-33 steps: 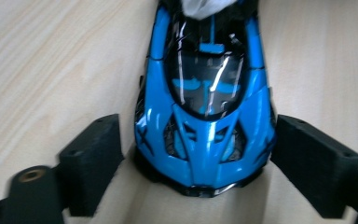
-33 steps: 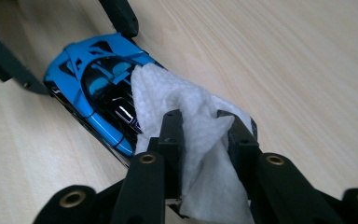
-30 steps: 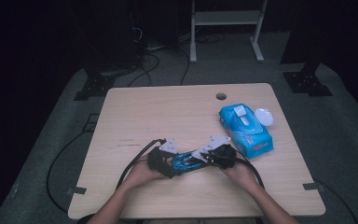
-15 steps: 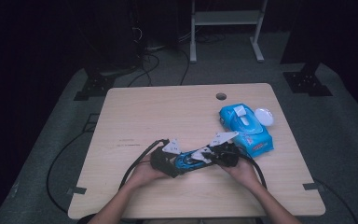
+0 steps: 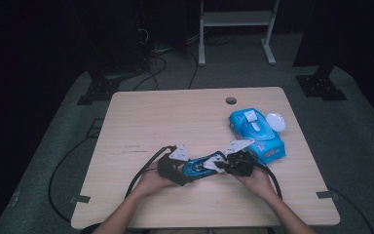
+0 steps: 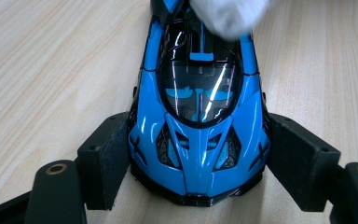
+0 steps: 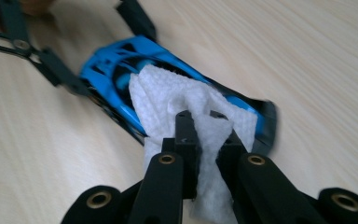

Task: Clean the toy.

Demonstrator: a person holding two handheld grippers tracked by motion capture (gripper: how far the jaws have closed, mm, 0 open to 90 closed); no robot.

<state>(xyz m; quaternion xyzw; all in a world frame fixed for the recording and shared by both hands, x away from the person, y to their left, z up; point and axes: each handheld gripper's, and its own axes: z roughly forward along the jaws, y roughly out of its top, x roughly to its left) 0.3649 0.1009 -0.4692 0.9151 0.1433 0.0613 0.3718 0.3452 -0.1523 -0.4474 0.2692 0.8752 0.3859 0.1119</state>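
At the near edge of the wooden table (image 5: 175,117), a blue toy sports car (image 6: 198,116) sits between the two grippers. The left gripper (image 6: 198,158) holds the car's nose, both pads pressed against its flanks. The right gripper (image 7: 204,135) has just closed its jaws tight on a white wet wipe (image 7: 177,100), which lies on the car's rear bodywork. A blue wipes pack (image 5: 255,132) rests just beside the right hand (image 5: 258,181), lid open.
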